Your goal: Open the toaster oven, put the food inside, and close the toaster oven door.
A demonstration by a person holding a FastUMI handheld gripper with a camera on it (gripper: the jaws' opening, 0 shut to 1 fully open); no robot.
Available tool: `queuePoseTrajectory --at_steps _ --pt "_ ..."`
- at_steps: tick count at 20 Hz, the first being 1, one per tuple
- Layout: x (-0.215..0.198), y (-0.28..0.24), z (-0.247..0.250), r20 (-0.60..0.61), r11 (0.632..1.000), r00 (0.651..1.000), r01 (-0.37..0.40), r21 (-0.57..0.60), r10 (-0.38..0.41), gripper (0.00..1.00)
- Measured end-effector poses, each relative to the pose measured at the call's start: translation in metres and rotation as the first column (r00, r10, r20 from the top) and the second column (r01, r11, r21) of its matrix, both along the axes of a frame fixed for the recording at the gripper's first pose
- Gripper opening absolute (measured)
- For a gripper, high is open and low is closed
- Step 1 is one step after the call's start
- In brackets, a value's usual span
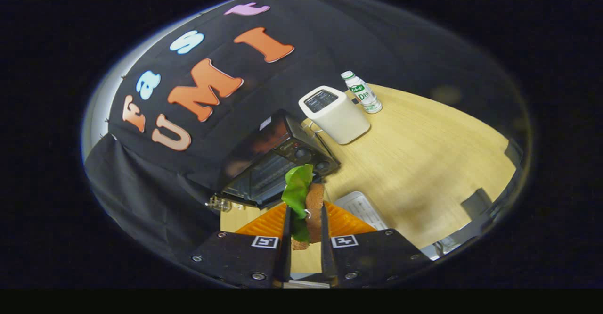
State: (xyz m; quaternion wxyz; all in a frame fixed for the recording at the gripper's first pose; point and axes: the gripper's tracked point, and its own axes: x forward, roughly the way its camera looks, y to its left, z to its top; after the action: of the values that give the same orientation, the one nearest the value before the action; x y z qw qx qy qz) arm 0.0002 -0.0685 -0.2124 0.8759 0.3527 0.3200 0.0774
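The gripper [304,238] had its fingers clamped on the brown-bread sandwich with green lettuce [305,201], held upright. The black glass-fronted toaster oven [275,161] lay just beyond, at the wooden worktop's [424,163] rear edge.

The hand-held gripper [305,238] has both fingers pressed on a sandwich [308,205] of brown bread with a green lettuce leaf sticking out ahead of the fingertips. Below it lies an orange ridged tray [346,222] on the wooden desk [424,163]. Just beyond the sandwich stands the black toaster oven [278,158], its glass door facing the fingers. Past it sit a white pop-up toaster [335,113] and a small green-labelled bottle [362,92]. A flat white card [362,209] lies beside the tray.
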Motion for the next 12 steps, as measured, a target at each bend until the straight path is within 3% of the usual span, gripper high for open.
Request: queuePoseTrajectory --at_steps 6,12 --pt "0.016 0.049 -0.005 0.034 0.962 0.986 0.154 0.223 -0.166 0.26" --pt "0.065 0.093 -0.037 0.001 0.896 0.952 0.287 0.339 -0.305 0.26"
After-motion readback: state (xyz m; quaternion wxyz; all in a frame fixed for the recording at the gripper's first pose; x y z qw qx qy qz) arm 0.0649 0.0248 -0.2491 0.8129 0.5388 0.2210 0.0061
